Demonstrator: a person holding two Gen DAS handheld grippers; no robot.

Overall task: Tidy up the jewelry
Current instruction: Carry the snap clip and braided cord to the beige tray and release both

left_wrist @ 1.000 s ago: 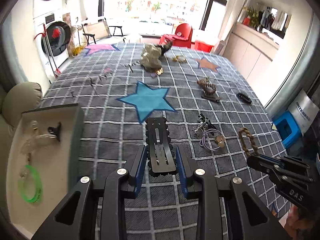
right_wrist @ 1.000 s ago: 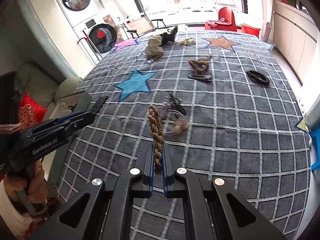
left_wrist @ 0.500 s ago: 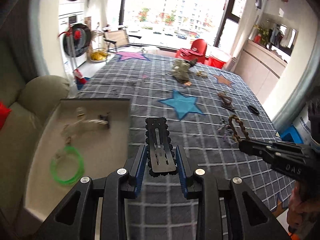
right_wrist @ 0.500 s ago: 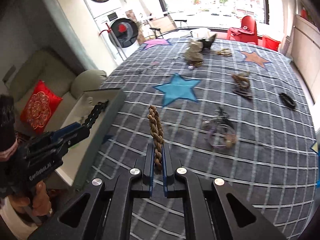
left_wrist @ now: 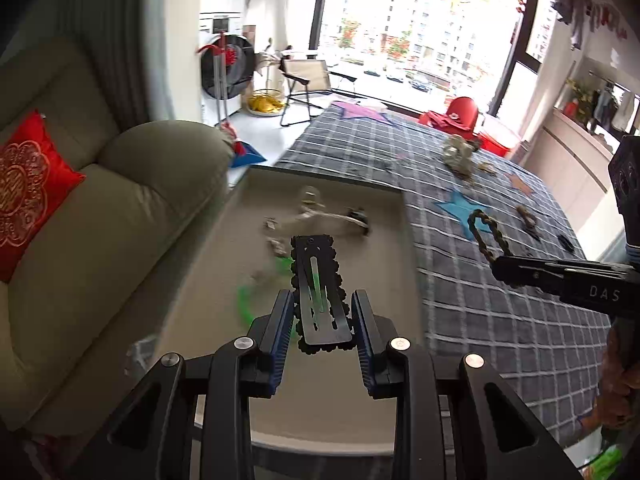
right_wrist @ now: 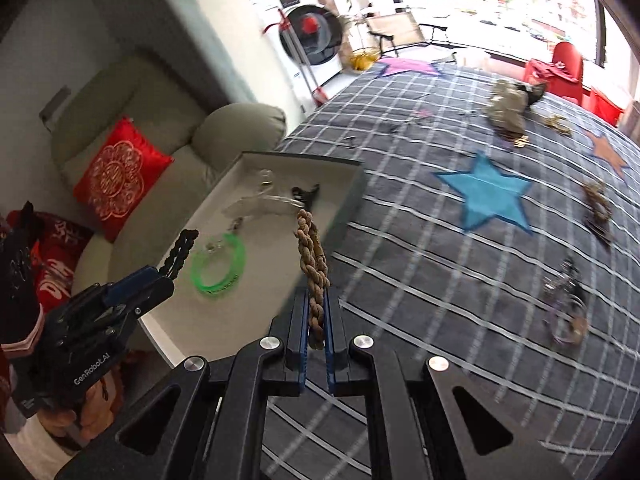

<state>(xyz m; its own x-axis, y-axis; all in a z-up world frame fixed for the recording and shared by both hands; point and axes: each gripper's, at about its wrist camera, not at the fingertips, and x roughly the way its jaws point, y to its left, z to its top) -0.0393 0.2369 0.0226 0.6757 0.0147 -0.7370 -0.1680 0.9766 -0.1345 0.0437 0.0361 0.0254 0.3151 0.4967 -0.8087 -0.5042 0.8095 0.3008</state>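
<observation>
left gripper (left_wrist: 322,316): clamps black clip (left_wrist: 320,288) over tray (left_wrist: 340,412) | right gripper (right_wrist: 316,320): clamps braid (right_wrist: 314,268) | tray items beyond clip blurred, green ring (left_wrist: 250,304) partly hidden

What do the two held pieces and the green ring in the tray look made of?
Black hair clip: looks like matte metal or hard plastic, flat and slotted with a scalloped edge; unclear which. Braided piece: tan twisted strands, probably cord or woven fibre, dull finish. Green ring: translucent, glossy, likely plastic or silicone. Tray: matte off-white inside, material unclear.
</observation>
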